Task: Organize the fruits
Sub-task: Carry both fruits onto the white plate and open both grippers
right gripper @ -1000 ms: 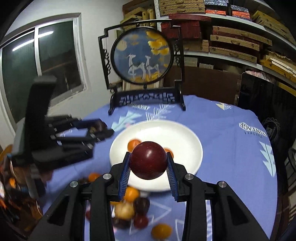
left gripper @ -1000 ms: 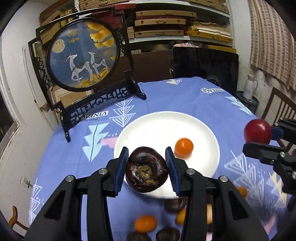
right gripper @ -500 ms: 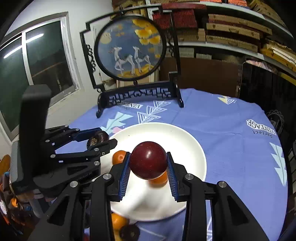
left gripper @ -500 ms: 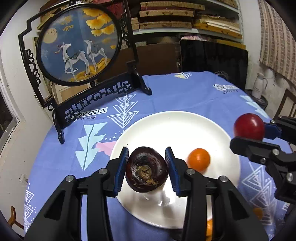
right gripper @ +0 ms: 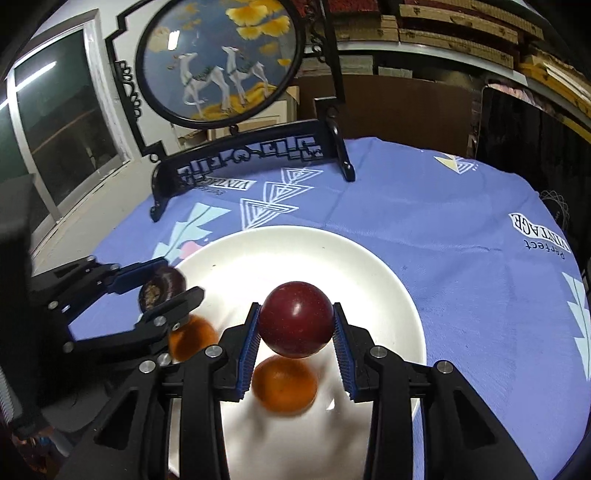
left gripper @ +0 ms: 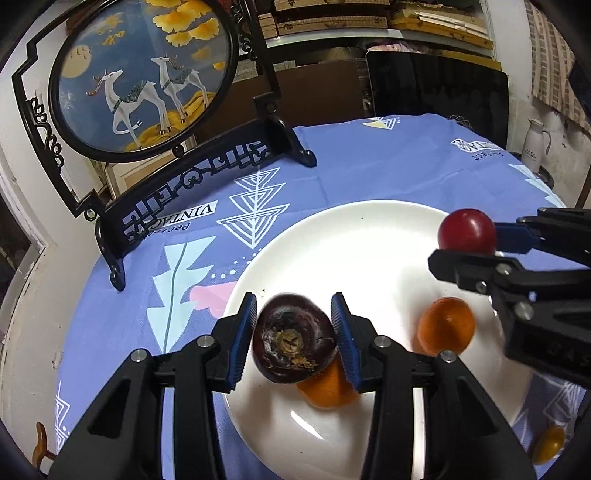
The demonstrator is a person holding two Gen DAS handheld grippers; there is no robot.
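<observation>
The left hand-held gripper (left gripper: 293, 334) has a dark purple fruit (left gripper: 294, 338) between its blue pads, over the near left part of the white plate (left gripper: 354, 236); its jaws have just been opening a little, and a thin gap shows at each pad, so whether the pads press on the fruit I cannot tell. The right hand-held gripper (right gripper: 295, 326) holds a round red fruit (right gripper: 295, 319) snugly between its pads above the plate's near middle, its jaws also easing apart a little. Two orange fruits lie on the plate below: one (right gripper: 284, 384) is blurred and partly hidden under the red fruit, the other (right gripper: 192, 338) is half covered by the left gripper's finger. A further orange fruit (left gripper: 548, 443) lies off the plate at the worktop's (left gripper: 369, 162) near right, cut by the picture's edge. The worktop carries a blue patterned cloth. Beyond the plate stands a round deer picture in a black carved stand (right gripper: 255, 155). Behind it are crowded shelves (left gripper: 369, 22), too dim to make out, and a white jug (left gripper: 535, 142) at far right.
</observation>
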